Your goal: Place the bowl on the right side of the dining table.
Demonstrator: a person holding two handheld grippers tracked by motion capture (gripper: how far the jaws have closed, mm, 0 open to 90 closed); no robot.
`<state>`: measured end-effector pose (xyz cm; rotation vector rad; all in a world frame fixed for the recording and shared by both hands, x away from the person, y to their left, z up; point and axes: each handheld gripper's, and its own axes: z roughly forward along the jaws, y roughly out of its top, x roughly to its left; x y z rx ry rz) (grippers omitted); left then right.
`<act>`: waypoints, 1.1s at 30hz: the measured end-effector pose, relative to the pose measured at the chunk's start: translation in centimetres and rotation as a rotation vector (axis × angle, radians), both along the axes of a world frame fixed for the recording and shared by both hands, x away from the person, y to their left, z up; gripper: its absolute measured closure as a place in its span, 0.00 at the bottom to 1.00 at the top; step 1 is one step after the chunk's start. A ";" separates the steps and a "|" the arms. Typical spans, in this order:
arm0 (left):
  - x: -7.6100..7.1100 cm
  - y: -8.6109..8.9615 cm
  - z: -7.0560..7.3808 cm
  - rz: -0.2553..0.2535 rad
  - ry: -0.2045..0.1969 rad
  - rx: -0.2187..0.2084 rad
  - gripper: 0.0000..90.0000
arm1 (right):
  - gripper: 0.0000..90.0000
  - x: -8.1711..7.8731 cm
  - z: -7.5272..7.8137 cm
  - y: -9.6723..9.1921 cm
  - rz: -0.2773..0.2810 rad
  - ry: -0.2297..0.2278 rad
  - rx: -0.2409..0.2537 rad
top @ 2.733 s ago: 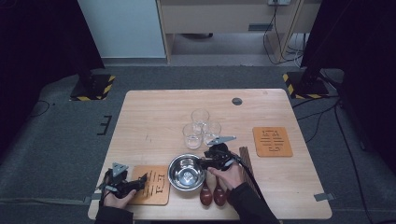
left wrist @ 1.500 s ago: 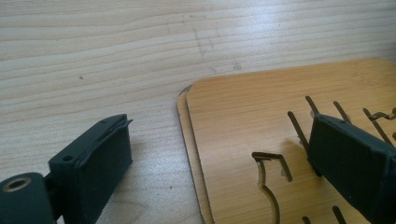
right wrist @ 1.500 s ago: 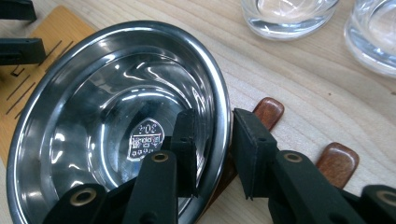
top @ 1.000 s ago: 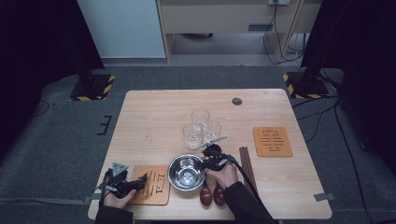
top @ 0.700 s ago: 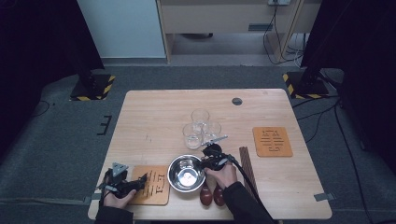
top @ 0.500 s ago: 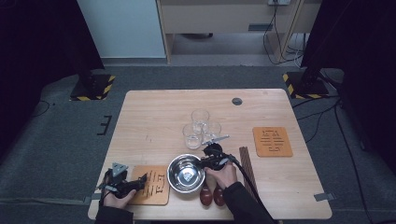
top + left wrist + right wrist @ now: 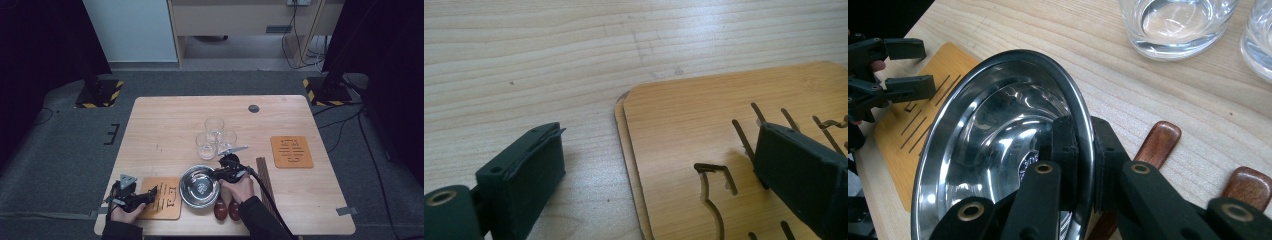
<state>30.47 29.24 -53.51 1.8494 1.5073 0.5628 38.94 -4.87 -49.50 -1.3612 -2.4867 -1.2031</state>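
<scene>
Two hand-held grippers work low in the frame. We clamp the right hand-held gripper [image 7: 1083, 165] on the bowl [image 7: 200, 186] rim, lower centre, for a firm lifting hold. Our left hand-held gripper [image 7: 659, 175] stands wide, straddling the mat [image 7: 704, 125] edge, steadying it.

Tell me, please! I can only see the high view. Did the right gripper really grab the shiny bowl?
Observer: Yes. In the right gripper view, the right gripper pinches the rim of the bowl, with one pad inside and one outside.
Operator: And the other one?
Observer: The left gripper holds nothing. Its jaws stand open, one above the wooden coaster and one above the bare table.
Operator: What are the brown blobs by the bowl?
Observer: Two reddish wooden pieces with rounded ends, lying flat.
</scene>
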 end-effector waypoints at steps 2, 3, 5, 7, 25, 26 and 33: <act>0.0 0.0 0.0 0.000 0.000 0.000 0.06 | 0.93 -0.1 0.1 0.0 0.005 0.004 0.010; 0.0 0.0 0.0 0.000 0.000 0.000 0.06 | 0.93 -0.1 0.1 0.0 0.009 0.004 0.014; 0.0 0.0 0.0 0.000 0.000 0.000 0.06 | 0.93 -0.2 0.3 -0.2 0.011 0.000 0.019; 0.0 0.0 0.0 0.000 0.000 0.000 0.06 | 0.93 -0.2 0.6 -0.4 0.008 -0.005 0.028; 0.0 0.0 0.0 0.000 0.000 0.000 0.06 | 0.93 -0.7 3.4 -4.2 -0.021 -0.059 0.083; 0.0 0.0 0.0 0.000 0.000 0.000 0.06 | 0.93 -0.8 3.5 -4.4 -0.022 -0.062 0.083; 0.0 0.0 0.0 0.000 0.000 0.000 0.06 | 0.93 -1.1 4.2 -5.6 -0.027 -0.081 0.106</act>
